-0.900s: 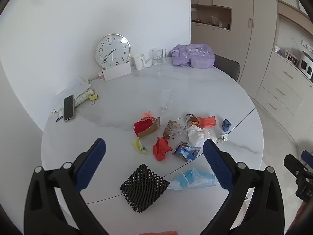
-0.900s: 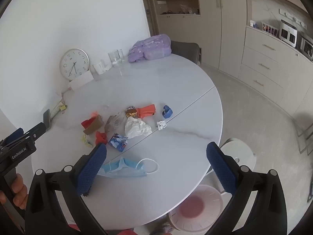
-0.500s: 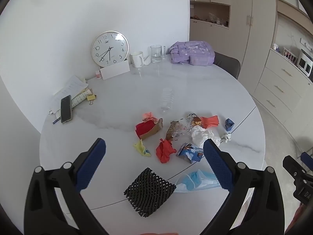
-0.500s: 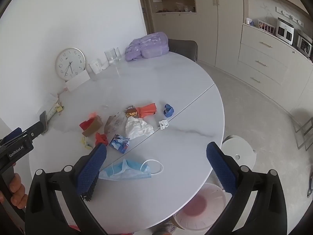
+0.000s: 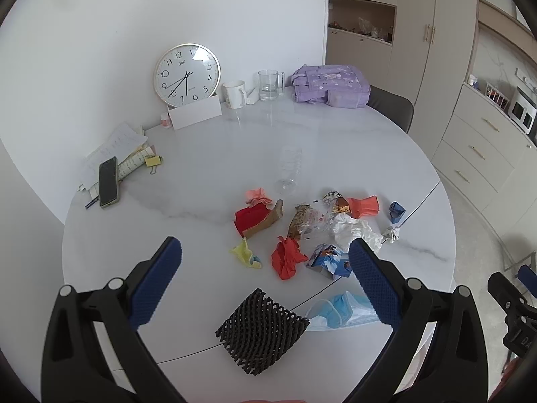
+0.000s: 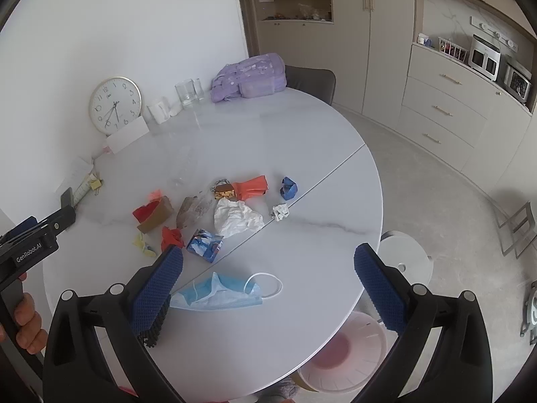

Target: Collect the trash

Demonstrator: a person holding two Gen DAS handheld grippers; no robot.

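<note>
Trash lies scattered on the round white table: a black foam net, a blue face mask, red crumpled paper, a blue printed wrapper, white crumpled tissue, a red and brown box, a yellow scrap and a small blue wad. My left gripper is open and empty above the net. My right gripper is open and empty above the mask.
A clock, mug, glass and purple bag stand at the table's back. A phone on papers lies at the left. A white bin with a pink bottom stands on the floor by the table's near edge.
Both grippers have drawn back and risen slightly, so the table looks a little farther off. Nothing on the table has moved.
</note>
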